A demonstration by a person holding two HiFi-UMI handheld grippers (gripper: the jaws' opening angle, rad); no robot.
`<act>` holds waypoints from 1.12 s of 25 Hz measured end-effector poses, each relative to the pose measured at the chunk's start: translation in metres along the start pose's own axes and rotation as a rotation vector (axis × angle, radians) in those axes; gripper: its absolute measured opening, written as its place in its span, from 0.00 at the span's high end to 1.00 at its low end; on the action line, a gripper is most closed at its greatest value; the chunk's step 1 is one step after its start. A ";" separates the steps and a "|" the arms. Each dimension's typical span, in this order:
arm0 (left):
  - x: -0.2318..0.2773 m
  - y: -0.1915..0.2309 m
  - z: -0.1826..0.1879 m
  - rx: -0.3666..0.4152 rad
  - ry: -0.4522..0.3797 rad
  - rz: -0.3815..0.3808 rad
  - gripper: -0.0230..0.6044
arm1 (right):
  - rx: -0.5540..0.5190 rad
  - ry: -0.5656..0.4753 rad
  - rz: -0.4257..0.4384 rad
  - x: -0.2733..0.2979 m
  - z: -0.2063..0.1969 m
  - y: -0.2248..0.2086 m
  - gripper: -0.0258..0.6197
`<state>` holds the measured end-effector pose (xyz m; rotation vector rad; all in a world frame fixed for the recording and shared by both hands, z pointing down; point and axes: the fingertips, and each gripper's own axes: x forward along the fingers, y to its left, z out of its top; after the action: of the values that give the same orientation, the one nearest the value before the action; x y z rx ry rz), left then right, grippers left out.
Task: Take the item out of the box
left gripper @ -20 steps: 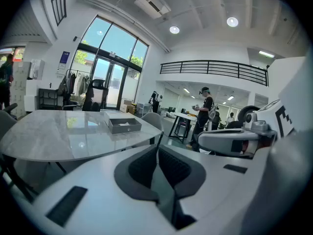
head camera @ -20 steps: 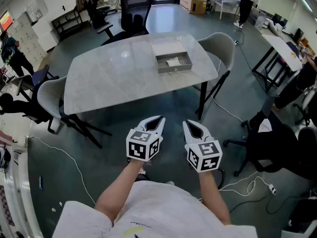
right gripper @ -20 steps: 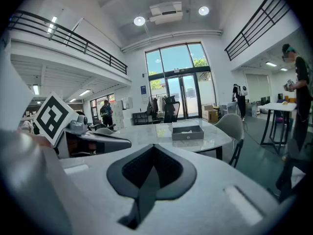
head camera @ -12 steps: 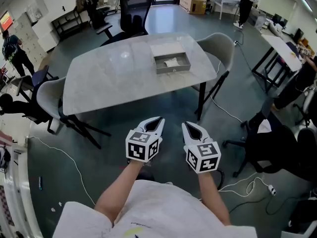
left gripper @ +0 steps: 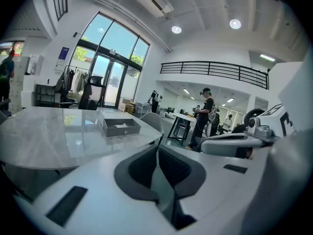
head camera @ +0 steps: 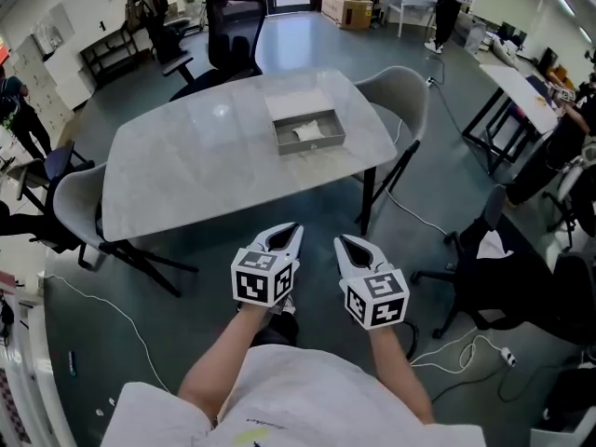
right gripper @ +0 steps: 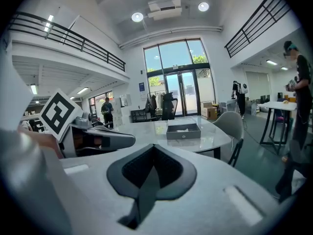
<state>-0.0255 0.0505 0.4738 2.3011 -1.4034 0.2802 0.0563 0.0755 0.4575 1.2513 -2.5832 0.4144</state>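
Observation:
A shallow grey box sits on the right part of a pale marble table, with a white crumpled item lying inside it. The same box appears far off in the left gripper view and the right gripper view. My left gripper and right gripper hang side by side over the floor, well short of the table's near edge. Both are shut with nothing between their jaws.
Grey chairs stand at the table's left end and right end, and a black office chair is behind it. Another black chair and cables are on the floor at my right. People stand in the background.
The table and box have shifted left and slightly nearer in the head view. Both grippers stay shut and keep their side-by-side pose.

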 end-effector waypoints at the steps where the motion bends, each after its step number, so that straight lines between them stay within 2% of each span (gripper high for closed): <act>1: 0.006 0.003 0.004 0.001 -0.001 -0.004 0.93 | 0.000 0.002 -0.003 0.006 0.002 -0.004 0.95; 10: 0.057 0.042 0.038 0.003 0.012 -0.025 0.93 | 0.007 0.016 -0.021 0.066 0.028 -0.035 0.95; 18: 0.096 0.075 0.066 0.009 0.027 -0.073 0.93 | 0.016 0.031 -0.066 0.113 0.050 -0.056 0.95; 28: 0.128 0.119 0.098 0.024 0.028 -0.129 0.93 | 0.018 0.041 -0.111 0.169 0.074 -0.061 0.95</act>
<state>-0.0752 -0.1438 0.4663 2.3859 -1.2380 0.2900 -0.0039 -0.1093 0.4547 1.3695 -2.4672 0.4373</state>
